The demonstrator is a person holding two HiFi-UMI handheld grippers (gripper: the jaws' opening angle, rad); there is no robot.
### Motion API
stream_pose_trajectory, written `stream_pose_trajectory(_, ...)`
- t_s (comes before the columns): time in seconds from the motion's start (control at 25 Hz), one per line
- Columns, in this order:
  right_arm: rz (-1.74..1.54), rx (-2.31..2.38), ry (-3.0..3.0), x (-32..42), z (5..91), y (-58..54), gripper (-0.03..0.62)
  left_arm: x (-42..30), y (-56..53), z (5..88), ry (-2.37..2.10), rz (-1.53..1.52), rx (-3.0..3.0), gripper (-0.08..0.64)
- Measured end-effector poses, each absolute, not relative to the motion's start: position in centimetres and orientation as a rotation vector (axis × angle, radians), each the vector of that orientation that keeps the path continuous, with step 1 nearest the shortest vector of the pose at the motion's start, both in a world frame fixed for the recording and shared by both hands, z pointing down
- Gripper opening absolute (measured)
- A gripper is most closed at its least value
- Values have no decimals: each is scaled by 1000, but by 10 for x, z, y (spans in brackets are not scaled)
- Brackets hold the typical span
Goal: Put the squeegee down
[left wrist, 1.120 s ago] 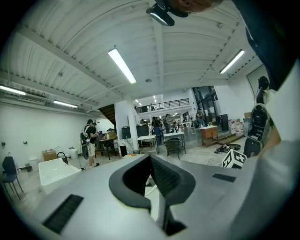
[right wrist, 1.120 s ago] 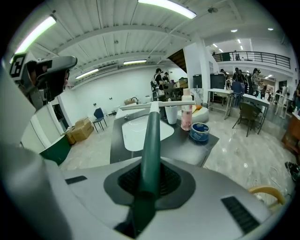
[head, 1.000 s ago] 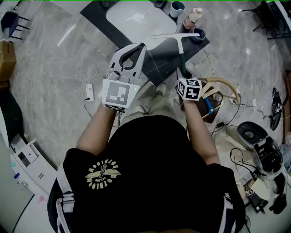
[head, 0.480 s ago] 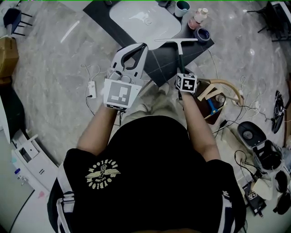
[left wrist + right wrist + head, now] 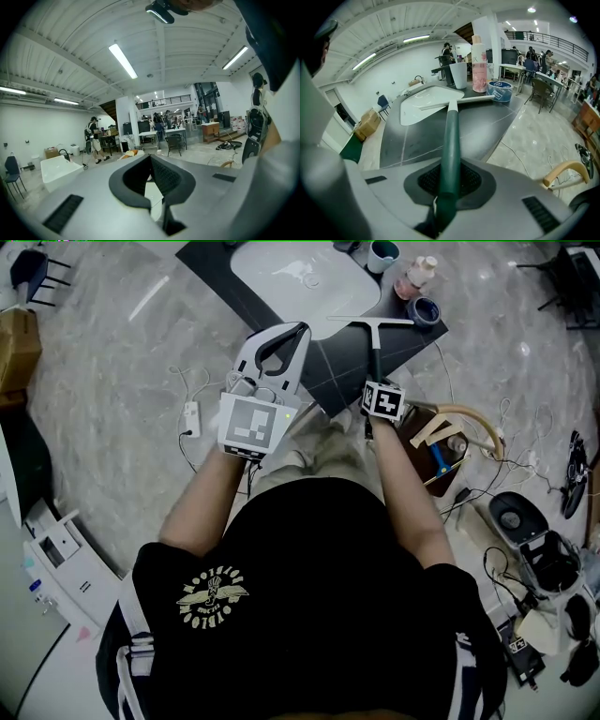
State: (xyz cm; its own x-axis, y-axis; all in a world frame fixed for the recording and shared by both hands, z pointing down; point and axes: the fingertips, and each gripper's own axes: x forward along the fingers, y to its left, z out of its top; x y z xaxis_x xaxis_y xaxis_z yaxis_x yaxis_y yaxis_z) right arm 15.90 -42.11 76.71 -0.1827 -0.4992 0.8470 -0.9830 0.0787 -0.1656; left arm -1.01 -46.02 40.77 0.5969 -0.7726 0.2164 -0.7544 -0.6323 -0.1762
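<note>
"Why is the right claw clamped on the squeegee by its green handle's end?"

"So the blade reaches out over the dark tabletop, by the sink. It's tipped down, ready to be laid flat, I'd say."

"And the left claw?"

"Closed on nothing and held aside, out of the way."

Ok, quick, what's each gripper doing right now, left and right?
Left gripper: jaws closed, nothing between them.
Right gripper: jaws closed on the green handle of the squeegee.
</note>
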Motion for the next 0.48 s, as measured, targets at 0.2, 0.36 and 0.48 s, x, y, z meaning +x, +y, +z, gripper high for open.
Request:
stream_pose_trajectory(0.2,1125,1387,-1820,146,762,-420,133,1,-467,407,1290,-424,-2749,24)
stream_pose_trajectory(0.36,1128,1290,-1864,136,755,-412,235,9,-469,405,1271,-412,-2758,23)
stream_pose_trajectory(0.48,1094,1266,-1892,139,746,-409,247,16,-472,403,1258,-400,-2764,23)
